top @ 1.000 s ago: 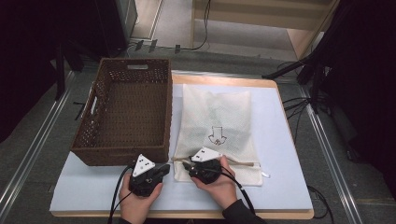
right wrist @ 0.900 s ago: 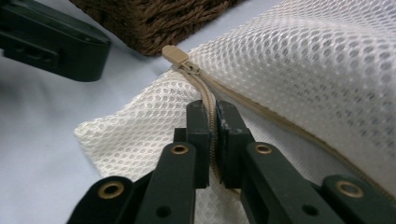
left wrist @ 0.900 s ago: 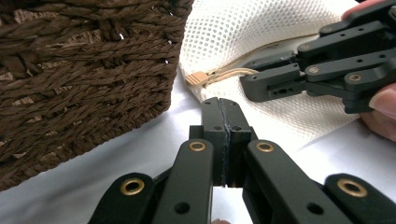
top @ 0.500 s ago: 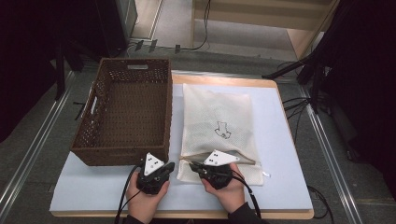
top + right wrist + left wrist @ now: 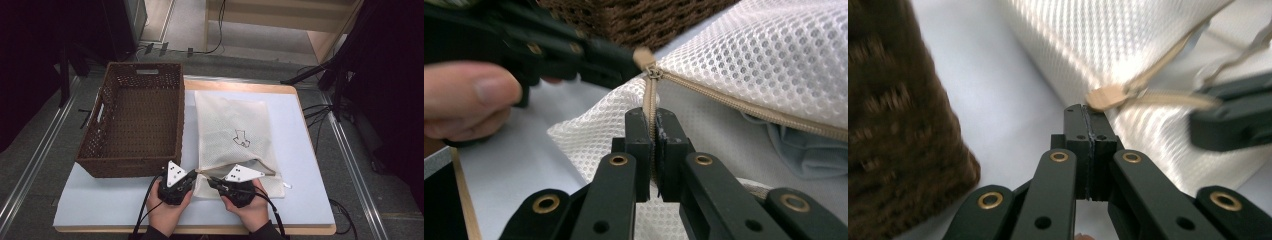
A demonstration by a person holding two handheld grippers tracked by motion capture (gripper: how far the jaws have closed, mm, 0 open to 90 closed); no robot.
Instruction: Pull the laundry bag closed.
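Currently the left gripper [image 5: 196,175] pinches the zip's end tab [image 5: 1104,97], the right gripper [image 5: 650,122] the zip tape [image 5: 651,97], at the bench's near edge; keep the bag [image 5: 232,132] taut, pull steadily.

Left tongs [image 5: 192,176] and right tongs [image 5: 212,182] clamped shut, tips nearly meeting.

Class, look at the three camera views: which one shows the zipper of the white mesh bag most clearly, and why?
The right gripper view: the tan zipper runs close and sharp along the open mouth of the mesh bag, and the right gripper is shut on its edge. The left gripper view shows a blurred tan end; the high view shows a thin line.
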